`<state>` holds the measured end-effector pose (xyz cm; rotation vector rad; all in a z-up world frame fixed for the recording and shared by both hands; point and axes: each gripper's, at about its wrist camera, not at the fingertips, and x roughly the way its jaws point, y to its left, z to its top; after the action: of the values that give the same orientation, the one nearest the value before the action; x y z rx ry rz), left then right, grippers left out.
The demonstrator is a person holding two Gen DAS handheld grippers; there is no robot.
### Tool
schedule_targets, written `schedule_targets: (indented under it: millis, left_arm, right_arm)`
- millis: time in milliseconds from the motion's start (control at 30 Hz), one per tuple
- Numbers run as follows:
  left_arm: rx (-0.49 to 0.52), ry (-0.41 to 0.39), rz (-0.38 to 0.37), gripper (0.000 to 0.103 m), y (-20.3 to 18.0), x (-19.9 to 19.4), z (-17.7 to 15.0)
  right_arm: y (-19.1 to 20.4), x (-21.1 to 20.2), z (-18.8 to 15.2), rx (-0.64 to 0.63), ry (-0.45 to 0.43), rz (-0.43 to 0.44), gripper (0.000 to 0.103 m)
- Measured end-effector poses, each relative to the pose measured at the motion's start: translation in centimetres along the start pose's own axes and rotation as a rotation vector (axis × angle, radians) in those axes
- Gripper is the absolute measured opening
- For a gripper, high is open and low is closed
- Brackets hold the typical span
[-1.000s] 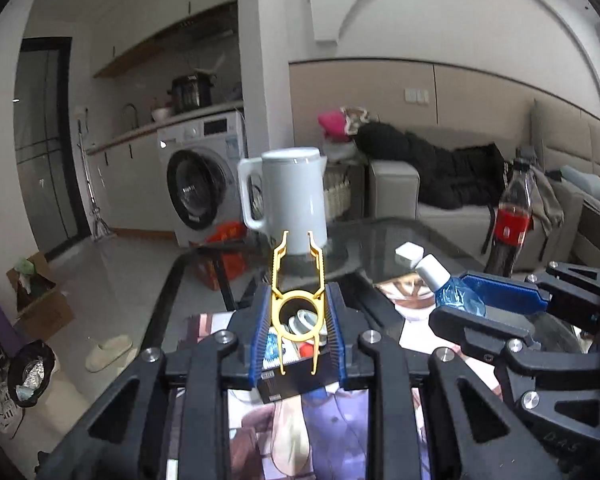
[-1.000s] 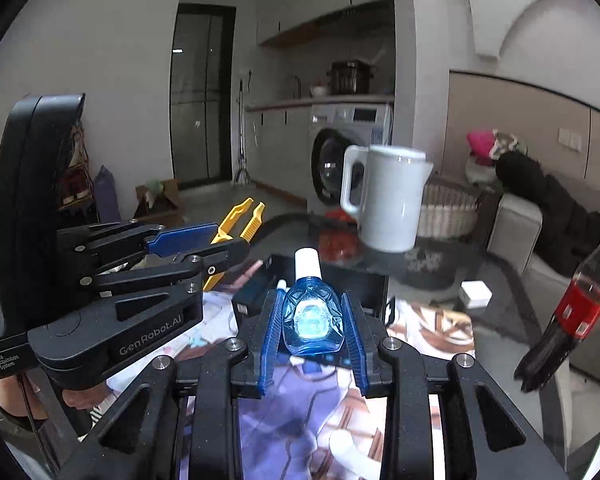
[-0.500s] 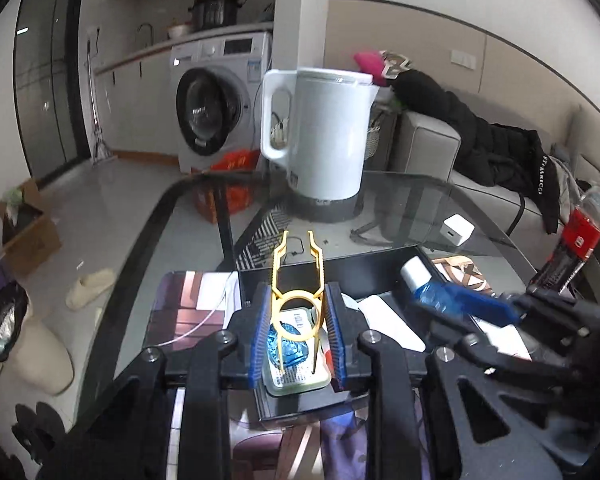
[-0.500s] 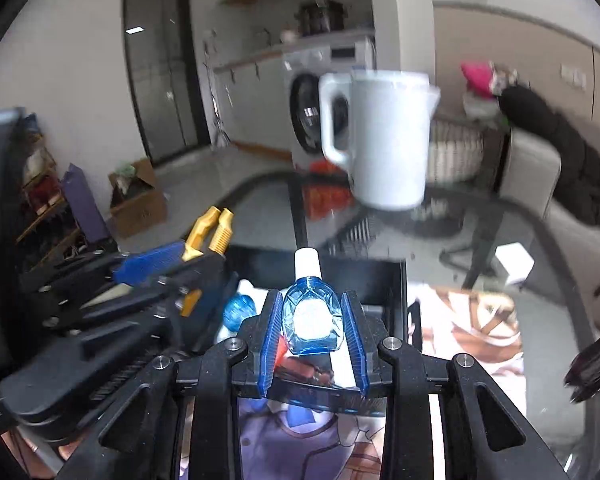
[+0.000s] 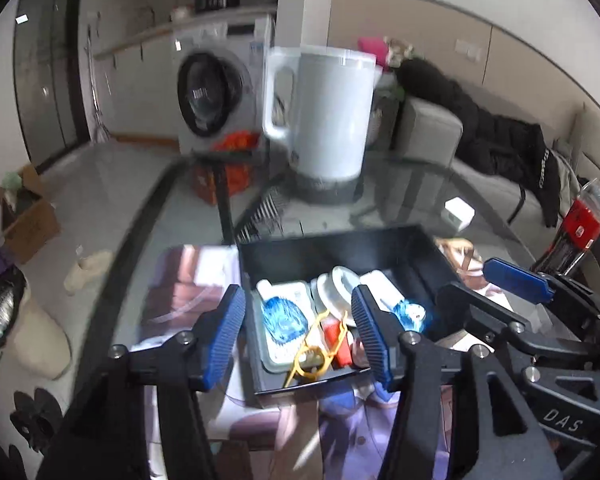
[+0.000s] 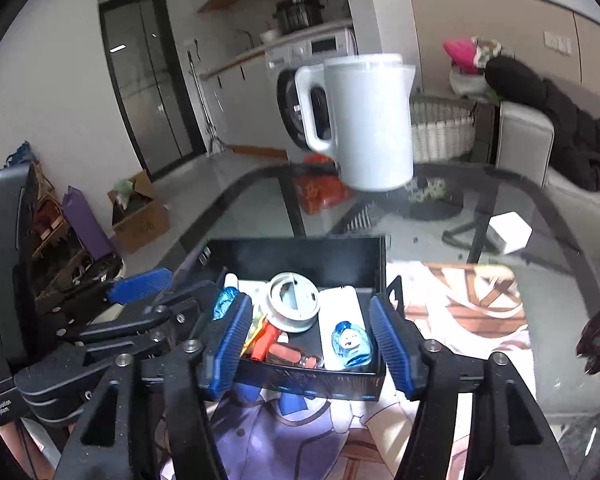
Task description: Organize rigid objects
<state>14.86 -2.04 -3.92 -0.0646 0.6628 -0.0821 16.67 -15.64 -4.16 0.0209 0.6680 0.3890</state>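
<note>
Both grippers opening, empty: clip (image 5: 314, 354) & bottle (image 6: 350, 342) lie below in box (image 6: 300, 254).

Both views are evenly lit by soft daylight; the white kettle (image 5: 324, 116) is motion-blurred, and black fisheye vignetting curves the corners.

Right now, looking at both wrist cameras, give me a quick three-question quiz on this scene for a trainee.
1. True or false: the white kettle stands inside the black box.
2. Which lies in the box near the right gripper? A) blue dropper bottle B) cola bottle C) slipper
3. Fill in: the yellow clip lies in the box below the left gripper, whose jaws are opening with ____ pressed between the pads.

Key: 1 false; 2 A; 3 nothing
</note>
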Motion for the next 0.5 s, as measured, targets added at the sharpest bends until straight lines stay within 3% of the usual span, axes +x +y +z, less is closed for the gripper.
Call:
schedule_targets:
  millis: [133,200,233,367,500]
  left_arm:
    - [0.027,-0.169,0.050,0.090,-0.4,-4.0,-0.9]
    - [0.033,-0.223,0.060,0.097,-0.1,-5.8,-1.6]
    - [0.034,-0.247,0.073,0.102,0.1,-6.5,-2.0]
    - [0.027,-0.332,0.115,0.103,0.8,-8.3,-3.9]
    - [0.047,-0.396,0.110,0.103,0.9,-9.3,-4.9]
  right_arm:
    - [1.0,-4.2,-0.6,-0.057,-0.144,-0.021,0.072]
    - [1.3,-6.6,-1.5,-0.078,-0.230,-0.047,0.086]
    - [1.4,-7.5,-2.1,-0.083,-0.263,-0.059,0.089]
    - [1.9,-10.2,-4.6,-0.123,-0.353,-0.088,0.094]
    - [2.1,-11.1,-6.1,-0.119,-0.373,-0.110,0.097]
